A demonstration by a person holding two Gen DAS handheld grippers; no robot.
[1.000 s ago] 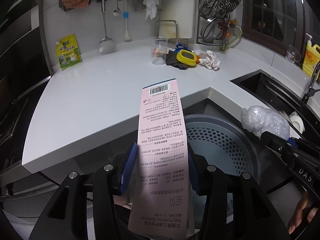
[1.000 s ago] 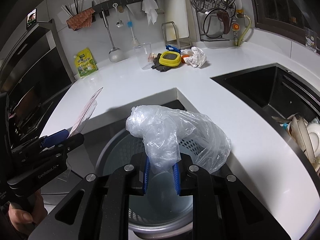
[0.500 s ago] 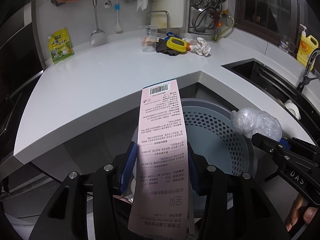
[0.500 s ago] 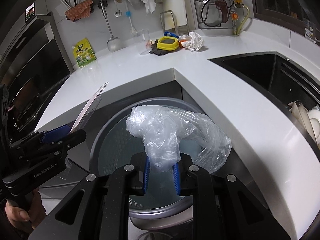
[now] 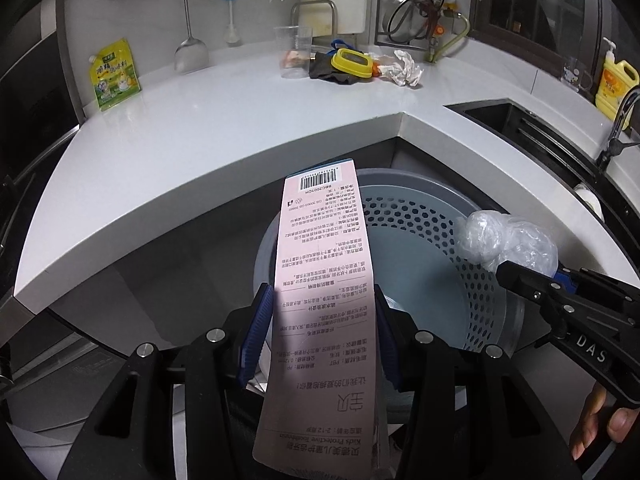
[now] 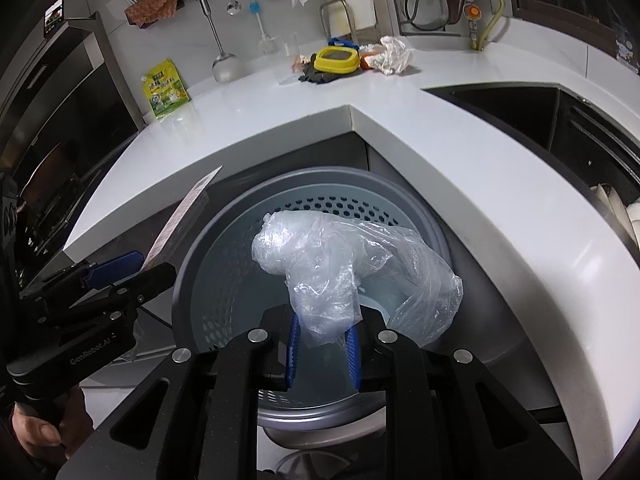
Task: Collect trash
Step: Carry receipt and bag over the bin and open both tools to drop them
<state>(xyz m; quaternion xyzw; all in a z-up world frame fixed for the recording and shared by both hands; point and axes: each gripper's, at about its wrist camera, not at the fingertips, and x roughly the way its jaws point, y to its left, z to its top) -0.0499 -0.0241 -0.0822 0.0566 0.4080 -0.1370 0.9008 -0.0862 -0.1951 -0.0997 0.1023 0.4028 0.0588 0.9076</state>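
Note:
My left gripper [image 5: 320, 336] is shut on a long pink toothbrush box [image 5: 324, 280] with a barcode at its far end, held over the left rim of the grey perforated trash bin [image 5: 416, 216]. My right gripper [image 6: 322, 344] is shut on a crumpled clear plastic bag [image 6: 344, 256], held right above the bin's opening [image 6: 240, 280]. The bag [image 5: 504, 240] and right gripper also show at the right in the left wrist view. The box edge [image 6: 180, 220] and the left gripper [image 6: 120, 276] show at the left in the right wrist view.
The bin stands on the floor in the inner corner of a white L-shaped counter [image 5: 240, 120]. On the counter at the back lie a crumpled paper [image 5: 404, 72], a yellow-lidded container [image 5: 352, 62], a clear cup [image 5: 294, 54] and a green pouch [image 5: 114, 74]. A dark sink [image 6: 520, 108] lies right.
Both grippers have moved back from the counter and down toward the bin, which now fills more of both views. Their holds on the box and the bag are unchanged.

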